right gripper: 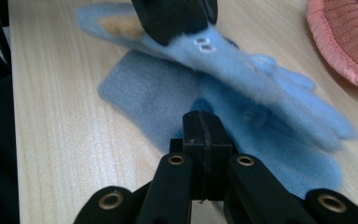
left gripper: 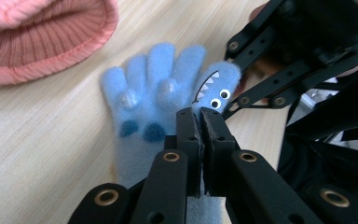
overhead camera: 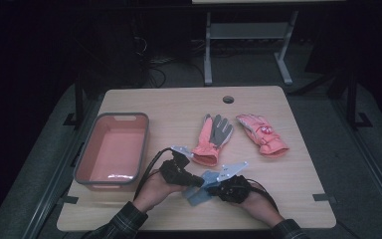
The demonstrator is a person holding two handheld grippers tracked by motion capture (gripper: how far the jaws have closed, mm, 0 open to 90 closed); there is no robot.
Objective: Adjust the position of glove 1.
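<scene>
A fuzzy light-blue glove (overhead camera: pixel 199 191) with a shark face on its thumb lies near the table's front edge, between the two hands. My left gripper (left gripper: pixel 200 114) is shut on this blue glove (left gripper: pixel 154 88) beside the googly-eyed thumb and lifts that part. In the right gripper view, the left gripper's black fingers (right gripper: pixel 172 18) pinch the raised blue glove (right gripper: pixel 242 65) above a flat blue layer (right gripper: pixel 154 93). My right gripper (right gripper: pixel 204 119) is shut. Its tips rest at the flat layer's edge, with no fabric visible between the pads. It comes in from the right (overhead camera: pixel 218 188).
Two pink gloves lie mid-table, one (overhead camera: pixel 211 137) grey palm up, the other (overhead camera: pixel 261 133) to its right. The nearer one's ribbed cuff (left gripper: pixel 42 37) is close to the blue glove. A grey-rimmed pink bin (overhead camera: pixel 144 144) stands at the left. A cable hole (overhead camera: pixel 228 99) is near the far edge.
</scene>
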